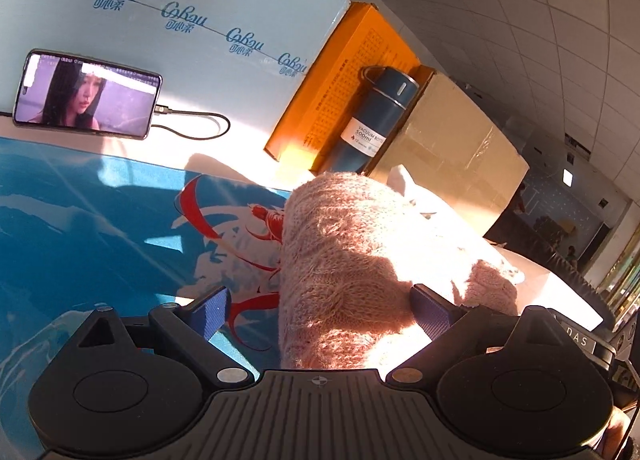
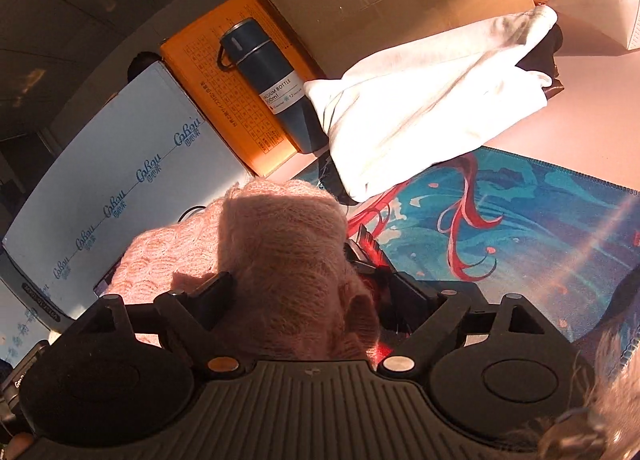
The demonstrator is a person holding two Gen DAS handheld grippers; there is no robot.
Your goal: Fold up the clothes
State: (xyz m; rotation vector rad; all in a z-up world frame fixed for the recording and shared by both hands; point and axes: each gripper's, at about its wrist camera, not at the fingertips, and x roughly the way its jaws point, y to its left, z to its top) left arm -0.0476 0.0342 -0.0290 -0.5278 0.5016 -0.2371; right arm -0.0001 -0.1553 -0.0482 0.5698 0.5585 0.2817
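A fuzzy pink knit sweater [image 1: 344, 260] lies bundled on the blue mat [image 1: 100, 220] with red swirls. My left gripper [image 1: 322, 312] stands open around its near end; the left finger [image 1: 212, 312] is clear of the knit, and the right finger [image 1: 432, 314] sits against its side. In the right wrist view the same pink sweater [image 2: 280, 260] fills the space between the wide jaws of my right gripper [image 2: 308, 292], which is open; the right pad stands apart from the knit. A white garment [image 2: 420, 108] lies crumpled behind it, over the mat's far edge.
Along the back stand a pale blue printed carton [image 1: 180, 0], an orange box [image 1: 352, 80], a dark blue vacuum bottle [image 1: 372, 120] and a cardboard box [image 1: 452, 156]. A phone [image 1: 86, 94] with a cable leans on the carton. A white box [image 2: 608, 0] sits far right.
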